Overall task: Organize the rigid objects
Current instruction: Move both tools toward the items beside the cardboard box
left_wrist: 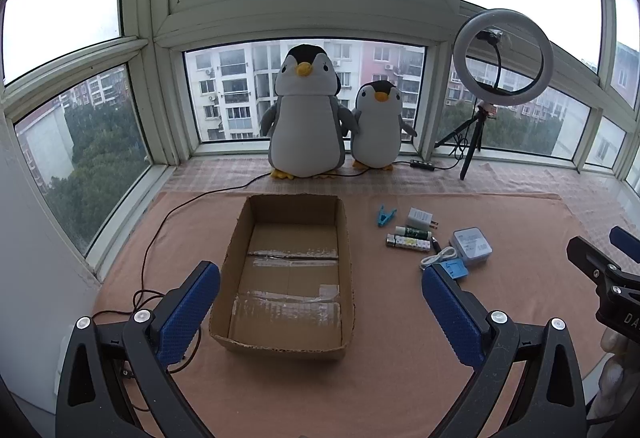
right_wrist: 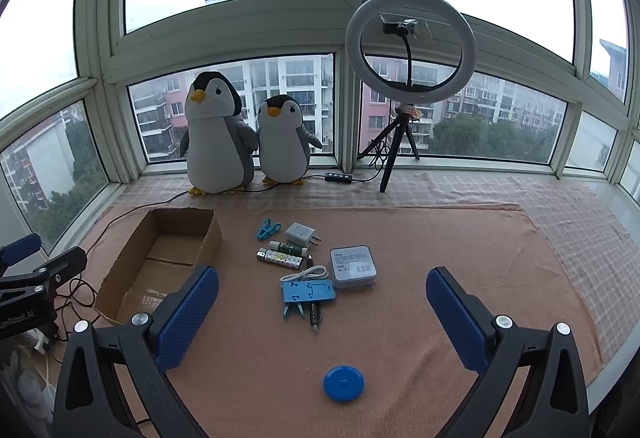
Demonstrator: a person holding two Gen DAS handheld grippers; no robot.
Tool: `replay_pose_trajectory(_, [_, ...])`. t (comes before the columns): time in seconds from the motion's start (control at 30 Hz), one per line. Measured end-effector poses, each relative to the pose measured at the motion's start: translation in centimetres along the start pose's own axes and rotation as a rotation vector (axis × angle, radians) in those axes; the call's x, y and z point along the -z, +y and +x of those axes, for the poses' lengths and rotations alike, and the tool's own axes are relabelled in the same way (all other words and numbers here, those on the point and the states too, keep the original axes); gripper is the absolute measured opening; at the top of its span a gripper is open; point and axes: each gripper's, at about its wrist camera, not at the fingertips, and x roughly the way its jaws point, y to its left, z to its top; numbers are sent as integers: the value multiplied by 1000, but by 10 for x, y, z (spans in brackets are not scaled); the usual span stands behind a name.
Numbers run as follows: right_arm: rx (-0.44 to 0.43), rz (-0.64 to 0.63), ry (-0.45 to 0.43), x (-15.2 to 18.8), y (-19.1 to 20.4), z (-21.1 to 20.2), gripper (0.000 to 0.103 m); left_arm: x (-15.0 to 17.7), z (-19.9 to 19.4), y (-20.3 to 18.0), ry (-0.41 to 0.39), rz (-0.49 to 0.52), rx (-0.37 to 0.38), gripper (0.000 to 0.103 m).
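Lying between the right hand-held gripper (right_wrist: 322, 318) fingers: blue disc (right_wrist: 343, 383).

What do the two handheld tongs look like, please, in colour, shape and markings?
Both the left tongs and right tongs have black angular plastic frames with triangular cut-outs and round silver screw heads. Each finger carries a long, round-ended blue pad with a fine dimpled texture. The left body bears partly readable white lettering. No sleeve shows.
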Motion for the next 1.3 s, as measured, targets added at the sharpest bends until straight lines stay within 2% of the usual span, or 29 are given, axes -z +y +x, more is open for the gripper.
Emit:
replay_pose_trajectory(0.73, [-1,2,19,-1,-2,5,103,1,4,-1,12,1,0,102])
replay_pose_trajectory(1.3, [-3,5,63,2,-6,21,103,3,28,7,72,-10,-25,102])
